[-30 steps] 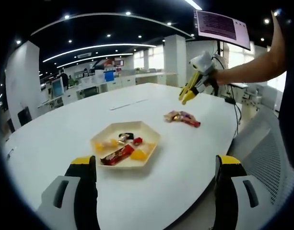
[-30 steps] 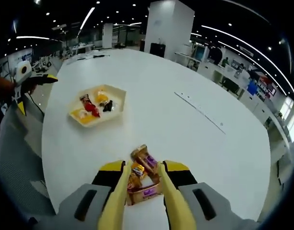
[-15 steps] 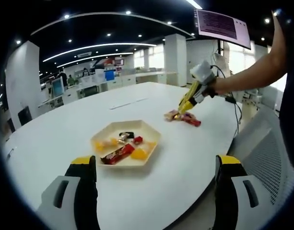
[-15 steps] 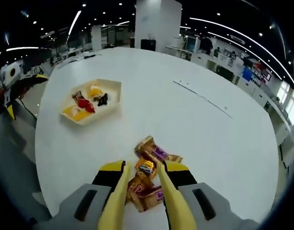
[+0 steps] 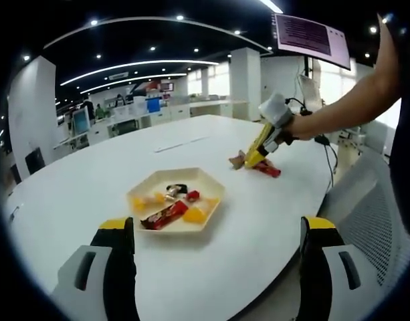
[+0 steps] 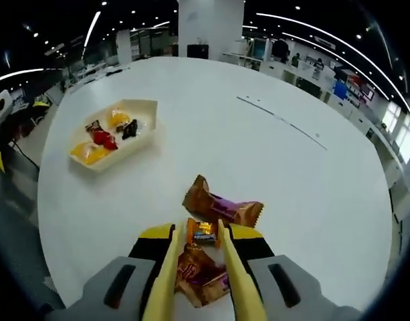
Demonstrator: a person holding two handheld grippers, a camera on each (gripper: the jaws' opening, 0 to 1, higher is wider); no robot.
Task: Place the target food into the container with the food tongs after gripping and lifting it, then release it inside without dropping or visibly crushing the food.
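Note:
A cream hexagonal tray [image 5: 142, 188] holds several wrapped sweets in the left gripper view, a little ahead of my left gripper [image 5: 218, 229], which is wide open and holds nothing. Across the table a person's hand holds my right gripper [image 5: 258, 148] down at a small pile of wrapped sweets [image 5: 263, 167]. In the right gripper view my right gripper [image 6: 199, 232] is shut on yellow food tongs [image 6: 166, 267]. The tong tips sit on either side of a small orange sweet [image 6: 205, 231]. A brown and purple wrapper [image 6: 223, 208] lies just beyond it. Another brown wrapper [image 6: 201, 275] lies between the tong arms.
The round white table [image 6: 278, 174] stretches far beyond the pile, and the tray [image 6: 143, 105] sits up and to the left of it. A thin pale strip [image 6: 281, 122] lies on the far right side. Office desks and a screen [image 5: 310, 37] stand behind.
My right gripper has come down onto the pile, so the sweets look larger and the tong tips now bracket the small orange sweet. My left gripper has not moved.

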